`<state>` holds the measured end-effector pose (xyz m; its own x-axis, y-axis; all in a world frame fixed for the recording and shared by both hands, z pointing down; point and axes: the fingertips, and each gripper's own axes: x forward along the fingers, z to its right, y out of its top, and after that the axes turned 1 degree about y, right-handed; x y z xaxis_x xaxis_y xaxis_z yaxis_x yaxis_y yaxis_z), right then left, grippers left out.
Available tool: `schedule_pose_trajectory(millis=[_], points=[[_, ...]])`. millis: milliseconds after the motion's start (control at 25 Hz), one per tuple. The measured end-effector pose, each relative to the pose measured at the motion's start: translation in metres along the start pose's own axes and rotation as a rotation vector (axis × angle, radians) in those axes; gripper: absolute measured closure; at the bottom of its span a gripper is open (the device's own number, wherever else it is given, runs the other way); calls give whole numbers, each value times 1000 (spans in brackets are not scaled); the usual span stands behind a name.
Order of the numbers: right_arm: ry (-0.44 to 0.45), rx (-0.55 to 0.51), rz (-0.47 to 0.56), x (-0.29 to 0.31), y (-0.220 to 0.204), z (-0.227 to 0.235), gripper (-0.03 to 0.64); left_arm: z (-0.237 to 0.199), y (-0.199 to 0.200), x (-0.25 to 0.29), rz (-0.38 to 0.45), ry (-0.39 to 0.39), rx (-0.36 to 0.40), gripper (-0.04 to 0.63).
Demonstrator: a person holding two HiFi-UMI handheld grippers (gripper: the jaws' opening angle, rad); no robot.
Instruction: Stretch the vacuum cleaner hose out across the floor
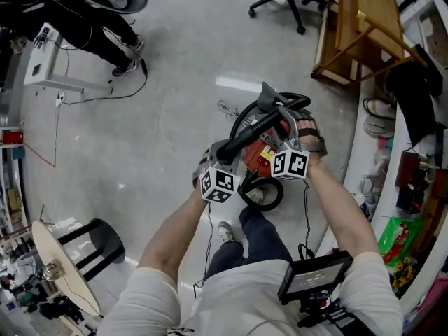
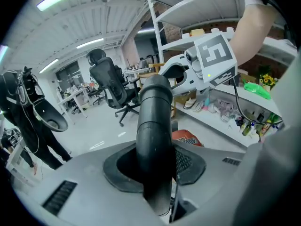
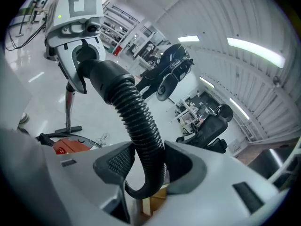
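Two hand-held grippers, one hose, one vacuum cleaner. The left gripper (image 2: pixel 155 166) is clenched on the smooth black end tube (image 2: pixel 154 112) of the ribbed black plastic vacuum hose (image 3: pixel 135 111). The right gripper (image 3: pixel 146 166) grips the ribbed part just beside it. Both are held above the red canister vacuum cleaner (image 1: pixel 260 154), which stands on the glossy grey floor (image 1: pixel 175 96).

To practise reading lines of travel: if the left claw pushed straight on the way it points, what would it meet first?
The left claw grips the smooth black hose end, which fills that line; beyond it, probably the floor by the office chair, though depth is unclear.
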<state>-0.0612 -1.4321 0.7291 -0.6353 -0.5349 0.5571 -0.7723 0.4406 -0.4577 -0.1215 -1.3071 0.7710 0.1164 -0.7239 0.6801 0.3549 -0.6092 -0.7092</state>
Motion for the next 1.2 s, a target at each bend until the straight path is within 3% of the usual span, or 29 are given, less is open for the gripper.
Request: schedule_pose_trajectory(millis=[400,840,1200], points=[[-19,-68,34,-50,55,7,422,1,8,-69,56,40,-17,474],[-74,-123,93,-103,150,20,425,-12,15,-171,148,101,-115,474],[-105,-150,125,-153,204,9,430,0,7,-240,220,123,-154,474]])
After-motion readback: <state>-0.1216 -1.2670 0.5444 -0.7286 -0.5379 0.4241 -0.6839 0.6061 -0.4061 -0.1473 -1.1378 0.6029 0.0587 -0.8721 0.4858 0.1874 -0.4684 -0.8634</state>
